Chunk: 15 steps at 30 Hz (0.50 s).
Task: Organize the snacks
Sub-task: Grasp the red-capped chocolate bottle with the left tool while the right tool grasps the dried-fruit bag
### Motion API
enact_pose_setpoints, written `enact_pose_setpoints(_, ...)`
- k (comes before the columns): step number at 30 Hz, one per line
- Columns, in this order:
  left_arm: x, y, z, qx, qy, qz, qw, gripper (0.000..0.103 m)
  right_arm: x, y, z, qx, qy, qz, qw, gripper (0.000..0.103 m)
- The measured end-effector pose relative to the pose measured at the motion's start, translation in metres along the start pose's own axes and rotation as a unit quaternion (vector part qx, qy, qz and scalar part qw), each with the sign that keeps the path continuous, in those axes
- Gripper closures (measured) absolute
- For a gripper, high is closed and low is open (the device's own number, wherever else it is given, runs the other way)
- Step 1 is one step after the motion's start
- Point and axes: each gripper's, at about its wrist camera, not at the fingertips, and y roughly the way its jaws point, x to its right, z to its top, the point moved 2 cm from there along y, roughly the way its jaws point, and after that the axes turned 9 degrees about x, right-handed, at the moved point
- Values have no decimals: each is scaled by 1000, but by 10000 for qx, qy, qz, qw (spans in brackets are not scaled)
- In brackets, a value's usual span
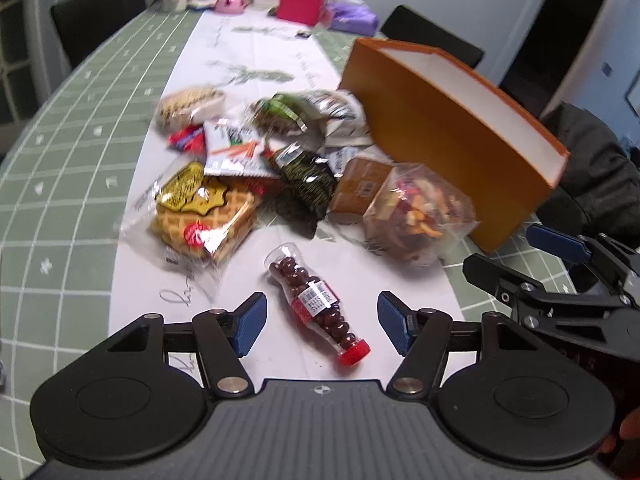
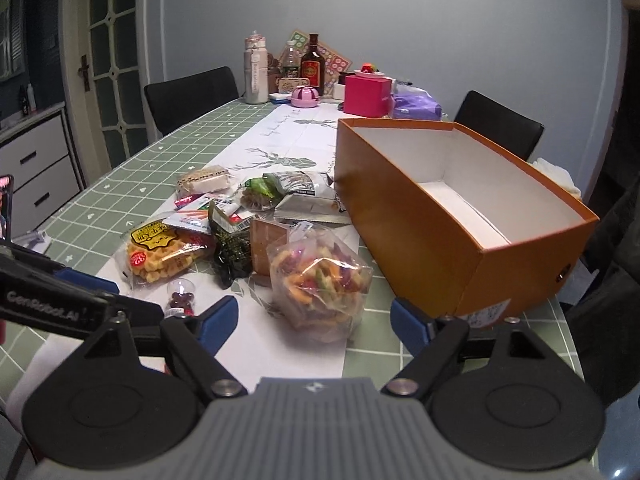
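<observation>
Two grippers hover low over the green grid-patterned desk [image 2: 168,148], both with blue-padded jaws spread apart and holding nothing. The left gripper [image 1: 322,326] straddles a clear plastic tube of dark red candies with a red cap [image 1: 316,304], which lies flat on the white table runner [image 1: 280,60] between the jaws without touching either pad. The right gripper [image 2: 312,320] sits just in front of a clear bag of multicoloured snacks [image 2: 320,280]. Behind these lies a loose pile of snacks, including a clear packet of golden waffles [image 2: 160,252] and a crumpled black wrapper [image 2: 230,254]. An open orange cardboard box with a white interior [image 2: 420,220] stands to the right of the pile, nothing visible inside it.
</observation>
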Motion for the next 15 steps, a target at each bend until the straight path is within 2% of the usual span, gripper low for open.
enact_pose_setpoints(3,-3,13,-2,-211,-169,222,9994,31,0,14,-1,-51,-128,34,9999,21)
enact_pose_setpoints(8,-4,22,-5,-410,-397,272,9980,31,0,36,-2,-168,-368,5,9992,19)
enact_pose_setpoints(10,-2,25,-7,-481,-394,303,9976,32,2,44,-3,-243,-336,16,9991,15)
enact_pose_setpoints(15,0,30,-9,-567,-378,368,9970,38,9,63,-6,-395,-174,238,9988,15)
